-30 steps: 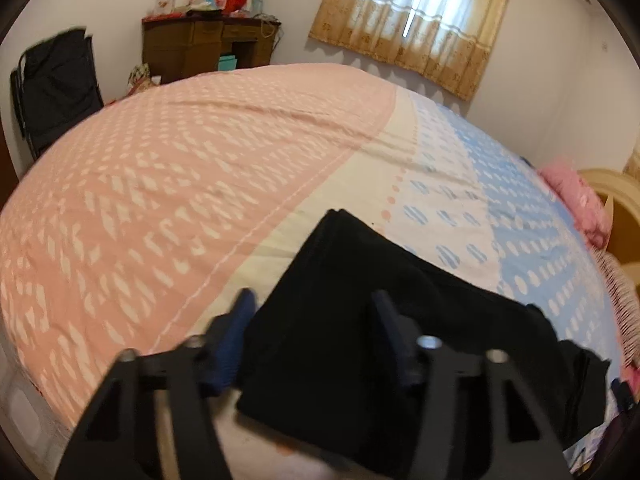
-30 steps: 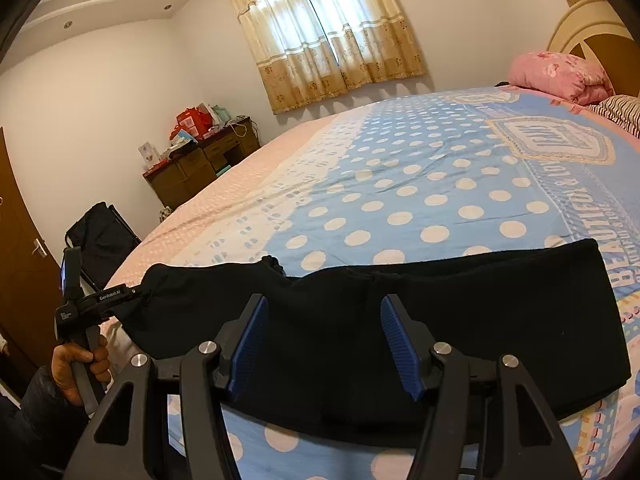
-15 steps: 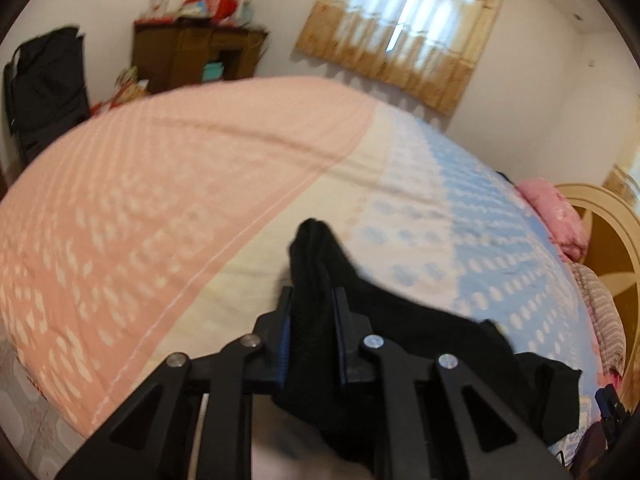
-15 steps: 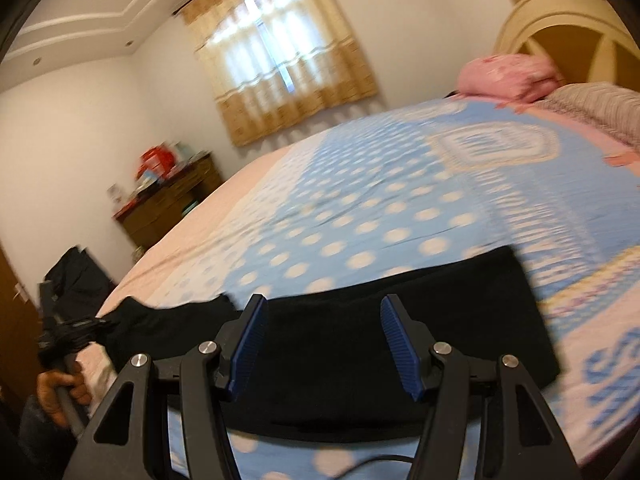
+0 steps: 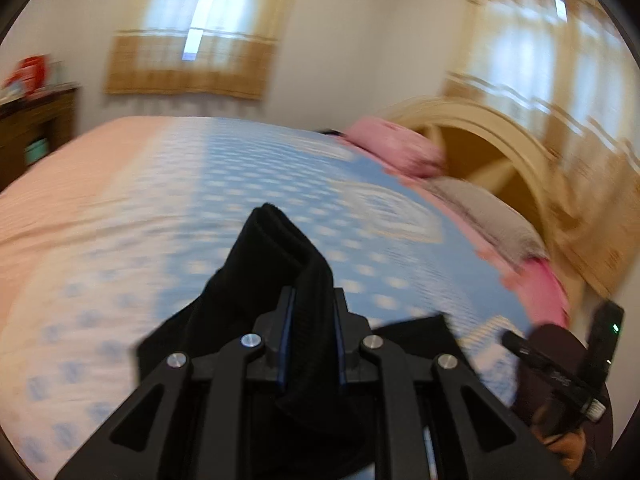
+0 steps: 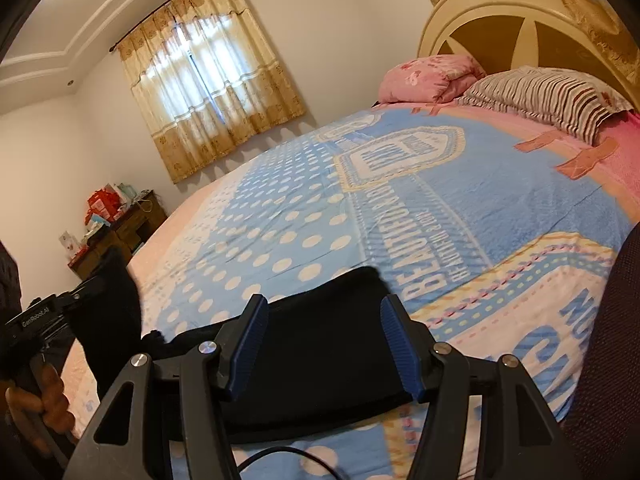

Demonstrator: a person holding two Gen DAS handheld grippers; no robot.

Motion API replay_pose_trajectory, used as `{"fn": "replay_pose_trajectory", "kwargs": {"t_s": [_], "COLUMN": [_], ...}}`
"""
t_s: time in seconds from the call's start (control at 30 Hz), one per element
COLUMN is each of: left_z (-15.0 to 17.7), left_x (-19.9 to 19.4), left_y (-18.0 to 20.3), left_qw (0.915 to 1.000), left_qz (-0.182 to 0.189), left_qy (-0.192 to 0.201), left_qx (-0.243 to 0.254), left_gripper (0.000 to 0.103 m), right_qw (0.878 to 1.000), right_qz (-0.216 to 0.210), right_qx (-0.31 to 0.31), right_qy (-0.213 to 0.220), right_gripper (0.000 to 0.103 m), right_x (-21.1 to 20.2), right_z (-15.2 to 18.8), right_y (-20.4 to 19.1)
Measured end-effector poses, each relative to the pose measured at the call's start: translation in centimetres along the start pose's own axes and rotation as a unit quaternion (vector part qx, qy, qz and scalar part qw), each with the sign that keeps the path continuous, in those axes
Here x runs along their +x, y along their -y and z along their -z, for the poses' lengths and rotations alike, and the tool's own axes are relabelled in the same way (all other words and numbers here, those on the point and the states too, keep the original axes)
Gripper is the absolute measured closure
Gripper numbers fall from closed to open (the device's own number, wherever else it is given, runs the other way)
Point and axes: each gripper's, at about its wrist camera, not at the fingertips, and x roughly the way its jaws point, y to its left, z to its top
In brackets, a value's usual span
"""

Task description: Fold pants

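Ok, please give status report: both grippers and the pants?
Left gripper shut on black pants, one end lifted. Right gripper open over the part lying flat. Nothing in the way.

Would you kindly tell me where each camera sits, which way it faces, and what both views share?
Left wrist: rides the left claw, shut on the black fabric pants, facing the arched cream headboard; the right claw shows at lower right.
Right wrist: rides the open right claw low over the pants, facing the curtained window; the left claw and hand show at left.
Shared: pants, blue dotted bedspread, pink pillow.
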Motion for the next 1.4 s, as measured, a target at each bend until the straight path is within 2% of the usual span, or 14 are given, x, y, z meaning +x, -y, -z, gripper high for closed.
{"fn": "replay_pose_trajectory", "kwargs": {"t_s": [0.27,0.5,0.6,0.63,0.67,0.73,0.83,0.9,0.97,1.03,1.13,1.2,1.23,1.4], "left_z": [3.2,6.8,6.5,6.1,5.8,5.0,3.9,3.7,4.0,4.4,5.0,5.2,5.4,5.7], "left_x": [7.6,10.8,10.0,9.4,9.1,7.3,4.0,3.0,2.5,2.1,1.3,1.2,1.3,1.6], "left_y": [8.2,9.9,9.5,9.2,9.1,8.0,4.7,2.2,-1.4,-4.2,-6.7,-7.4,-7.8,-7.6], "left_qw": [0.9937,0.9866,0.9841,0.9835,0.9827,0.9835,0.9896,0.9919,0.9884,0.9857,0.9847,0.9823,0.9808,0.9800], "left_qz": [0.059,0.067,0.076,0.072,0.062,0.031,0.007,-0.035,-0.105,-0.132,-0.139,-0.151,-0.158,-0.157], "left_qy": [-0.060,-0.105,-0.115,-0.121,-0.127,-0.125,-0.097,-0.087,-0.091,-0.102,-0.104,-0.106,-0.109,-0.116], "left_qx": [0.075,0.106,0.112,0.115,0.120,0.127,0.106,0.085,0.061,0.024,-0.021,-0.030,-0.034,-0.039], "left_gripper": [0.085,0.085,0.075,0.060,0.035,0.016,0.013,0.011,0.012,0.012,0.012,0.012,0.012,0.012], "right_qw": [0.999,0.999,0.999,0.998,0.998,0.996,0.992,0.991,0.989,0.990,0.988,0.989,0.987,0.985], "right_qz": [0.027,0.027,0.010,-0.004,-0.023,-0.053,-0.089,-0.090,-0.091,-0.068,-0.051,-0.030,-0.029,-0.034], "right_qx": [0.026,0.030,0.044,0.050,0.059,0.071,0.072,0.068,0.057,0.034,0.004,-0.033,-0.059,-0.115], "right_qy": [0.008,-0.010,-0.021,-0.025,-0.027,-0.032,-0.055,-0.076,-0.103,-0.119,-0.143,-0.141,-0.146,-0.125], "right_gripper": [0.042,0.042,0.042,0.042,0.042,0.042,0.037,0.037,0.037,0.037,0.037,0.057,0.079,0.087], "right_x": [-0.2,0.9,1.3,1.3,1.3,1.4,2.7,3.9,5.6,6.7,8.0,8.2,8.2,6.8], "right_z": [-0.5,0.0,0.1,0.1,0.1,0.0,0.6,1.3,2.4,3.2,4.9,5.5,5.6,4.4], "right_y": [2.9,3.4,3.7,3.7,3.6,3.2,1.7,0.8,-0.5,-1.4,-2.7,-3.7,-4.4,-5.4]}}
